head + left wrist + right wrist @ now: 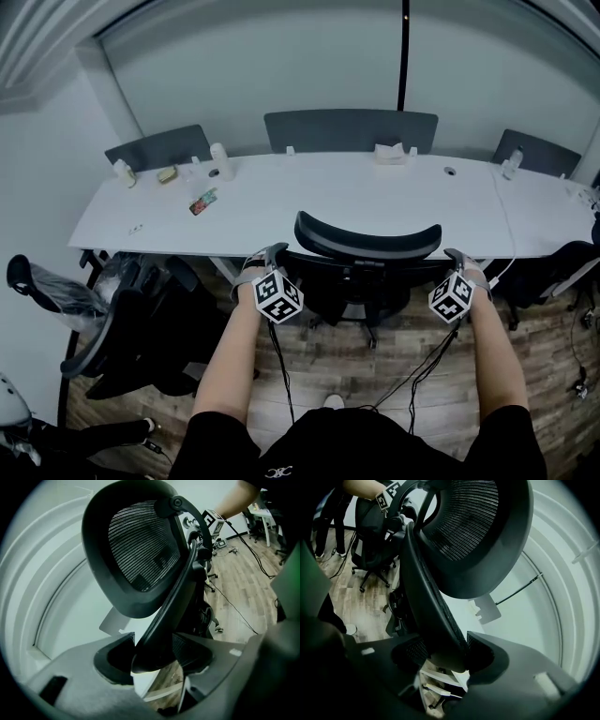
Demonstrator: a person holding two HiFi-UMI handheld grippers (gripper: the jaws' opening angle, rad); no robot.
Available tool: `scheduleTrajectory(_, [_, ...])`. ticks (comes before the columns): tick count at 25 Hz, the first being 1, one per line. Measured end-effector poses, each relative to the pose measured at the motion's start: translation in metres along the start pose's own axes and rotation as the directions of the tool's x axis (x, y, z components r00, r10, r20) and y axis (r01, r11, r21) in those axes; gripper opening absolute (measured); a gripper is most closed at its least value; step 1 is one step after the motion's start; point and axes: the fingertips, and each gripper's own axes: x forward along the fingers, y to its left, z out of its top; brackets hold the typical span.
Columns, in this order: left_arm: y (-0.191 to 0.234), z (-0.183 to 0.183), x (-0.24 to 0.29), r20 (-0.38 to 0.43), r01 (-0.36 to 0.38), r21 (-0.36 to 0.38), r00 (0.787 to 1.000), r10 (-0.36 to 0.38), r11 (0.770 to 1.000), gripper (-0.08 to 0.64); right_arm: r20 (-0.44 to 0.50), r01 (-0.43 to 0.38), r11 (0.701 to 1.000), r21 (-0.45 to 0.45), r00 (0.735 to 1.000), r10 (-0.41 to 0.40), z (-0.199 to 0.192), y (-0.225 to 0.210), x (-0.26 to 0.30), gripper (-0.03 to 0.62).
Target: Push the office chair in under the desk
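The black mesh office chair [361, 281] stands at the white desk [375, 202], its curved headrest [366, 242] level with the desk's near edge. My left gripper [267, 255] is shut on the left edge of the backrest, and my right gripper [464, 258] is shut on the right edge. In the left gripper view the backrest frame [168, 606] runs down between the jaws of the left gripper [152, 658], with the headrest [140, 550] above. The right gripper view mirrors this: the frame [426, 602] sits between the pads of the right gripper [443, 656].
A second black chair [141, 328] stands close at the left, and another [562, 267] at the right. Grey screens [350, 129] line the desk's far side. A bottle [221, 161], a packet [202, 202] and a tissue box [390, 152] lie on the desk. Gripper cables [422, 370] hang over the wooden floor.
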Motion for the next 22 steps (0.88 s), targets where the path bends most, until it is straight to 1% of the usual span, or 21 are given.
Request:
scheduleTrajectory(7, [0.016, 0.011, 0.028, 0.028, 0.007, 0.014, 1.0, -0.008, 1.0, 0.242, -0.047, 0.016, 1.0, 0.009, 0.999, -0.015, -0.002, -0.02, 0.025, 0.245])
scheduleTrajectory(10, [0.018, 0.015, 0.032, 0.054, 0.026, 0.018, 0.998, -0.027, 0.999, 0.242, -0.073, 0.016, 1.0, 0.006, 0.997, -0.016, -0.004, -0.027, 0.034, 0.245])
scheduleTrajectory(13, [0.015, 0.024, 0.033, 0.105, 0.032, 0.013, 0.994, -0.034, 0.999, 0.242, -0.104, 0.039, 0.999, 0.0, 0.994, -0.039, -0.012, -0.036, 0.041, 0.245])
scheduleTrajectory(18, [0.013, 0.028, 0.033, 0.125, 0.03, 0.002, 0.992, -0.03, 1.0, 0.242, -0.118, 0.065, 0.998, -0.011, 0.991, -0.065, -0.014, -0.046, 0.05, 0.245])
scheduleTrajectory(22, [0.01, 0.037, 0.036, 0.139, 0.063, -0.025, 0.989, -0.059, 0.998, 0.242, -0.126, 0.051, 0.999, -0.005, 0.991, -0.051, -0.022, -0.053, 0.058, 0.248])
